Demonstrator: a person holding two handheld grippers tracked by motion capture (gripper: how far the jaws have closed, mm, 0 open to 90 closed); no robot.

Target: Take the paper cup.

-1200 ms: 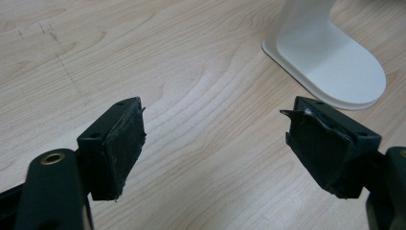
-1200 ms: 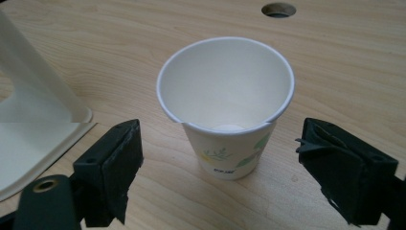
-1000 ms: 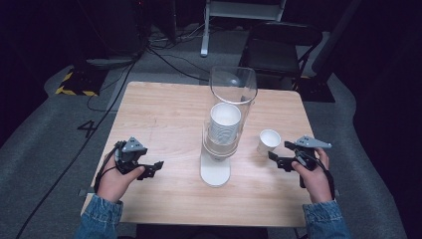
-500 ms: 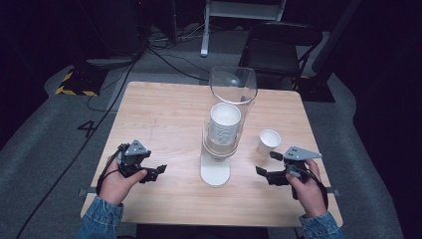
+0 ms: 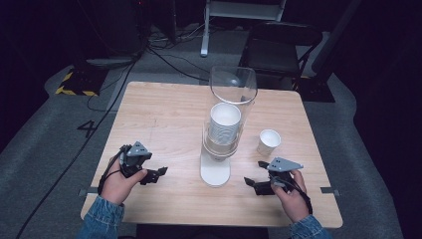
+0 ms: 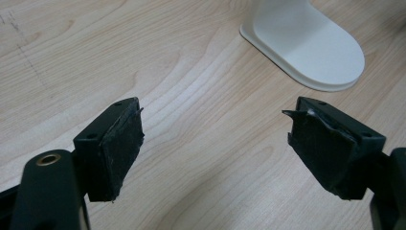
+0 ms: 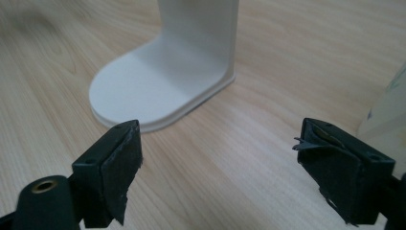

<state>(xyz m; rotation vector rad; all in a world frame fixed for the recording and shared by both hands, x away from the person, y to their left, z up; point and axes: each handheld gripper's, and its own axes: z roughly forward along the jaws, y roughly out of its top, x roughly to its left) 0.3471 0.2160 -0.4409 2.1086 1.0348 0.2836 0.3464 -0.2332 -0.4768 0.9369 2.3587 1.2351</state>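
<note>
Both sets of black padded fingers [image 6: 117, 143] gape wide and hold nothing: the left gripper [image 5: 158, 174] rests at eight o'clock on the pale wooden table [image 5: 164, 114], the right gripper [image 5: 254, 184] at four. The small white paper cup [image 5: 269, 141] stands upright at three o'clock, just beyond the right gripper. Taking it likely calls for a level, gentle squeeze. The white-based clear cup dispenser [image 5: 219, 149], stacked with cups, stands at centre, close enough to bump.

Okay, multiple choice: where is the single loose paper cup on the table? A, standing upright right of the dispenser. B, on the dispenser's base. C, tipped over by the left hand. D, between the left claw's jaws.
A: the loose paper cup stands upright, mouth up, right of the dispenser.
</note>
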